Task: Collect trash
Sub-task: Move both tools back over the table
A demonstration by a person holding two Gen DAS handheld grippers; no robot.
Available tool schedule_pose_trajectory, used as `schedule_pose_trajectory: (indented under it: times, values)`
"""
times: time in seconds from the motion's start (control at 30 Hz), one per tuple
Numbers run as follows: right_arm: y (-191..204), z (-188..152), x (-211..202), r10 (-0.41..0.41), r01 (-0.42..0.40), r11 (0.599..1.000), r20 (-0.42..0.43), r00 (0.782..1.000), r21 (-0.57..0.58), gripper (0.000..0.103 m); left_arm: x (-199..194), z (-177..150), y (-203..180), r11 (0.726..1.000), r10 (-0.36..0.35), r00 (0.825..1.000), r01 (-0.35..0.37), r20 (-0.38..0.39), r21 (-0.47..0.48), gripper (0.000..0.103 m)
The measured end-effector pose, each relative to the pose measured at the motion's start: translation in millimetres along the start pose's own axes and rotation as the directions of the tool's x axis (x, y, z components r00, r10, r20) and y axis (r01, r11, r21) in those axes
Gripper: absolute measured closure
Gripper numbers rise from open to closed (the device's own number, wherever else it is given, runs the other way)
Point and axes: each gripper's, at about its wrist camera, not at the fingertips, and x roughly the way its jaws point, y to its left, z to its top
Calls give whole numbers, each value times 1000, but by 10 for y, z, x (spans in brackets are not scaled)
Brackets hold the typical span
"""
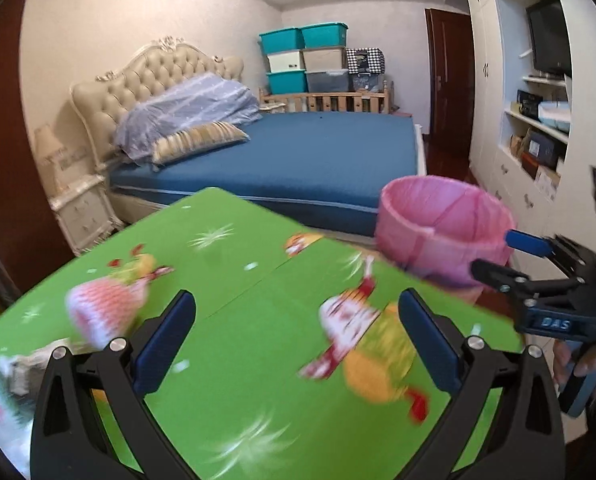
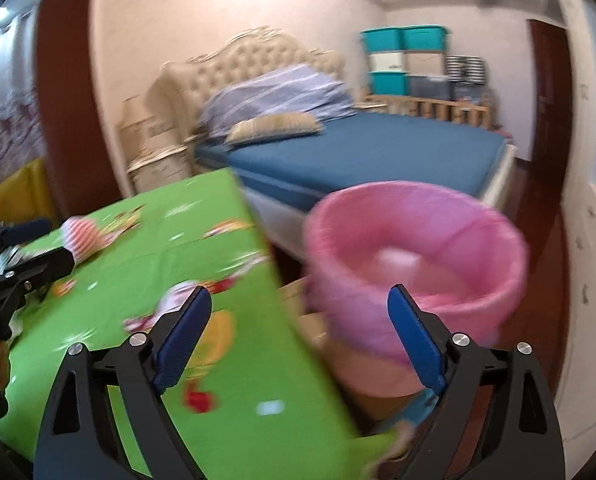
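Beside the pink-lined bin [image 2: 414,264], just off the green surface [image 1: 258,360] edge so trash drops straight in, both tongs are spread wide w/ nothing between: right tongs [image 2: 300,344] near the bin, left tongs [image 1: 296,344] over the surface. Striped wrapper [image 1: 98,312] lies on the surface, well apart from the bin.

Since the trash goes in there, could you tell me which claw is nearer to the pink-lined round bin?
Right. The right claw hovers at the pink-lined round bin; the left claw is over the green table.
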Motion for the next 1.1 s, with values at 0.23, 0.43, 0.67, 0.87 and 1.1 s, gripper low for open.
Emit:
schedule_pose_trajectory:
  times: [0.23,0.43,0.67,0.87,1.1]
  values:
    - [1030,-91,77,157,-161,976,-43,987,-145,18,-814,-464,623,995,89,995,-87,32,-57,5]
    - [1647,-177,84,243,-255,946,-83,966,-201,18,-1480,-913,1402,948,267,964,-259,21,-185,5]
    - [2363,-280,-30,355,-373,897,-114,928,-238,18,-2200,-1571,2170,830,474,879,-468,-59,-303,5]
    - [3020,-372,-248,451,-462,829,-109,886,-316,18,-2425,-2090,2557,736,558,811,-582,-177,-345,5]
    - [3595,-456,-323,476,-485,781,-128,870,-394,18,-2560,-2379,2662,694,575,785,-618,-231,-369,5]
